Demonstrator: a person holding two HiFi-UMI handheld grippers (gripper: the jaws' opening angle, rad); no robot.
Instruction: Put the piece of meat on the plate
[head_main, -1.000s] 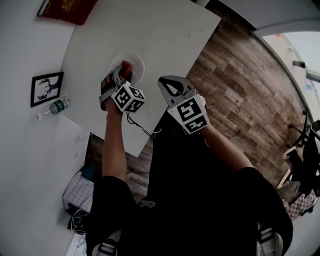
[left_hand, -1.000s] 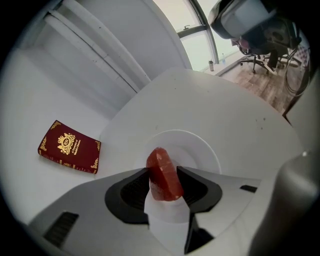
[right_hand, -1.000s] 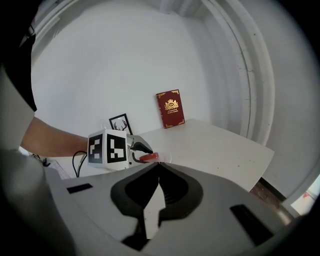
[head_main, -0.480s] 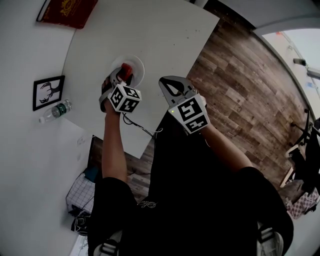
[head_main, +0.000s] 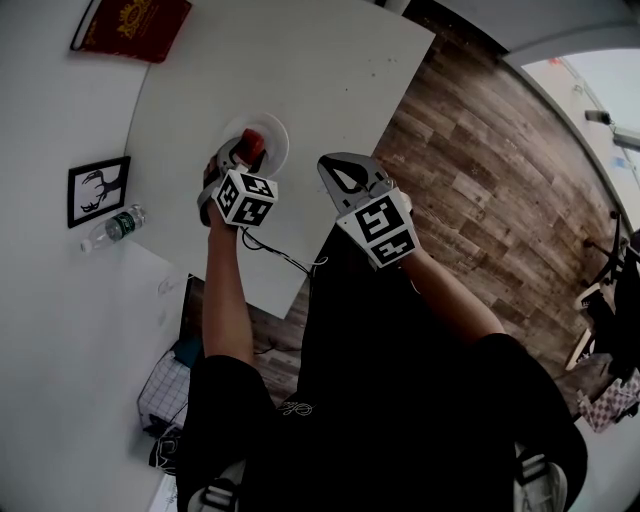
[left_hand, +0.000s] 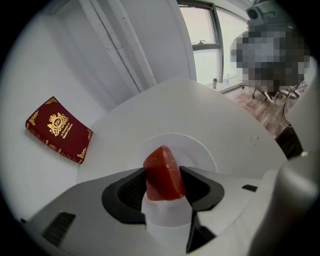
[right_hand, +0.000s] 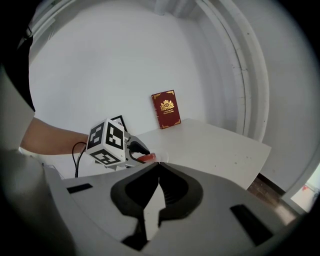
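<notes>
The left gripper points steeply down over the plate. Its jaws have just been opening and now stand spread. The piece of meat stands between the two pads, leaning a little, its upper end poking out past the fingertips. Each pad lies close against a flank of the meat, and lower down a narrow gap shows on either side. The plate's rim curves round just beyond the fingertips, and its bare white floor shows directly under them.

Past the plate, ahead of the left fingers, the table is bare as far as its far edge. Ahead and to their left a red book leans against the wall, well apart from the plate. In the head view the table's left edge curves by not far from the left fingers. Its near edge runs behind them, under the person's forearm.

The right gripper is well off to the right of the left fingers, with its jaws pressed together tip to tip and nothing between them. Beyond its fingertips lie open tabletop and the table's right edge, then the wooden floor.
</notes>
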